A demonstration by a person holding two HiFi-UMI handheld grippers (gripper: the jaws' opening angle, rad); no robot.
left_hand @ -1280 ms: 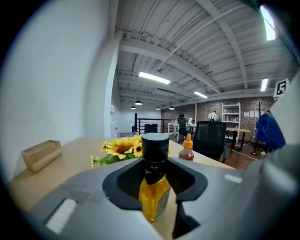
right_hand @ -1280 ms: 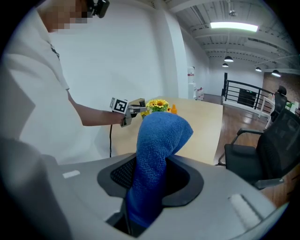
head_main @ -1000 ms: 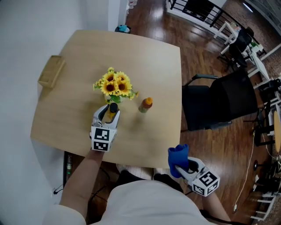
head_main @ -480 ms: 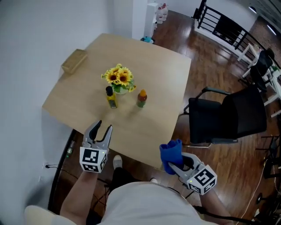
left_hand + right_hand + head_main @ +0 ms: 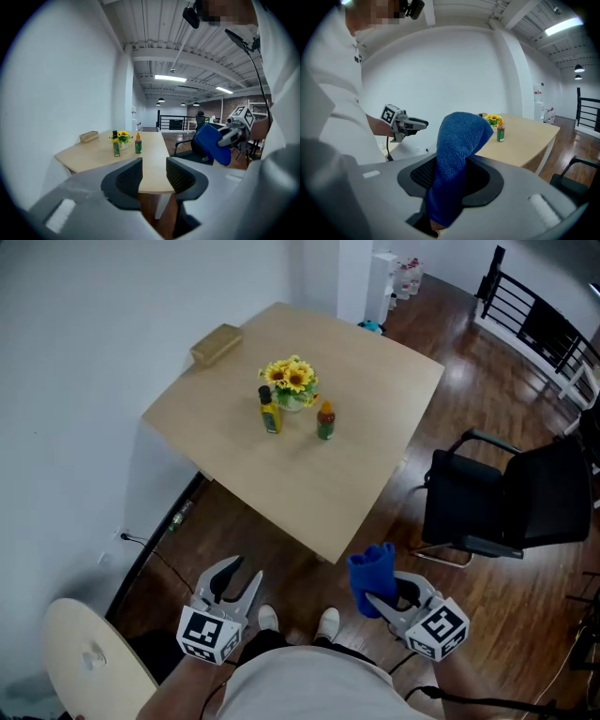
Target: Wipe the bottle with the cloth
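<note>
- Cloth (image 5: 371,570), blue, pinched low down in right gripper (image 5: 382,600), jaws closed on it, upper part standing free.
- Left gripper (image 5: 232,579) empty, jaws apart with nothing between them.
- Two bottles upright on table (image 5: 366,474): dark-capped bottle (image 5: 270,412) and orange-capped bottle (image 5: 325,420), just beside sunflowers (image 5: 292,379); unclear which is meant.
- Both grippers low over the wooden floor, well apart from table and bottles.
- Judged progress: no bottle in hand, no cloth on glass; wiping either not begun or already over, impossible to tell here.
- If undone, all left: approaching, gripping a bottle, rubbing it.
</note>
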